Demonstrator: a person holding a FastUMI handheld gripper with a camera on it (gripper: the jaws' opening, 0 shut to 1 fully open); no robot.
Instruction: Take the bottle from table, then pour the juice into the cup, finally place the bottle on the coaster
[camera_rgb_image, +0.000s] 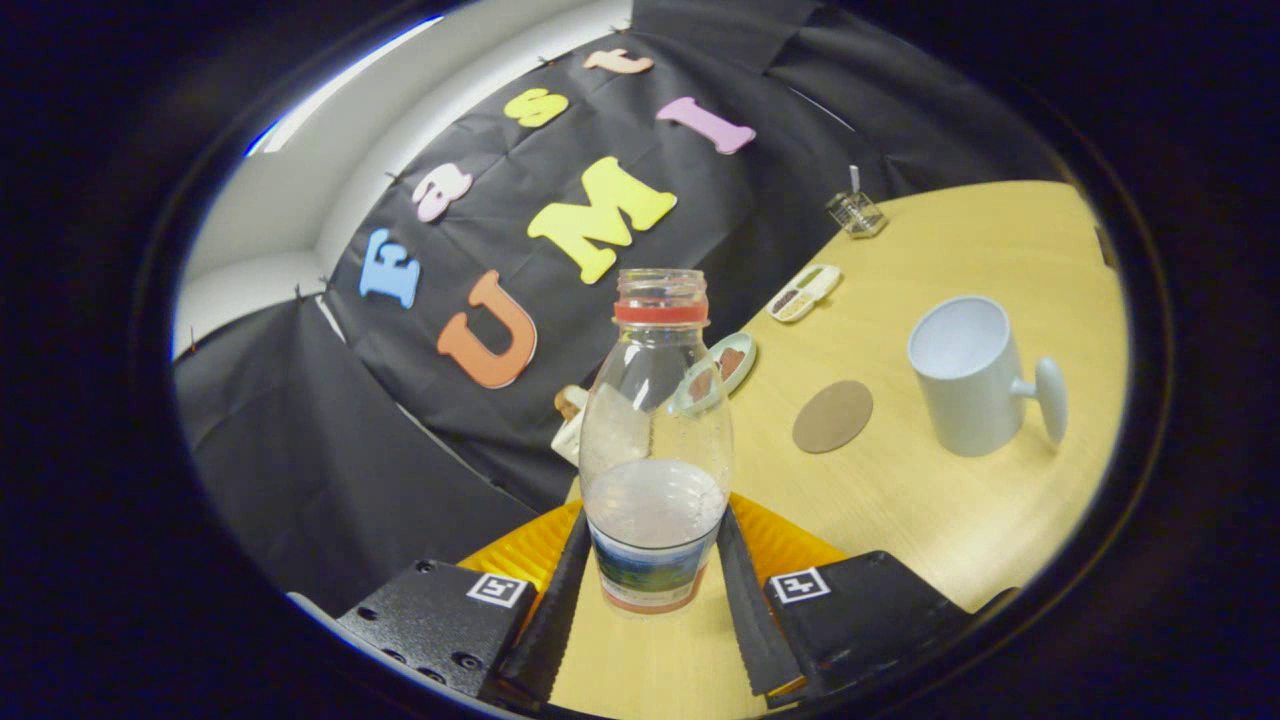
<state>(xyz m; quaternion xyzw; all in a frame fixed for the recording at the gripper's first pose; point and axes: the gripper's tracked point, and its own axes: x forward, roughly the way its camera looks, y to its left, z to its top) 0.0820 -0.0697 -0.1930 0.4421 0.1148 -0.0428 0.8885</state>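
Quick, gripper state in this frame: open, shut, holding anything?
Gripper: shut on the bottle, one finger on each side of its lower body; bottle upright, uncapped, tilted view above the table.

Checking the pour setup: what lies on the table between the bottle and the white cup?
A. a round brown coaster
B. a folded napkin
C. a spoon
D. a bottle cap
A: the round brown coaster lies flat on the table between the bottle, held between the gripper's fingers, and the white cup.
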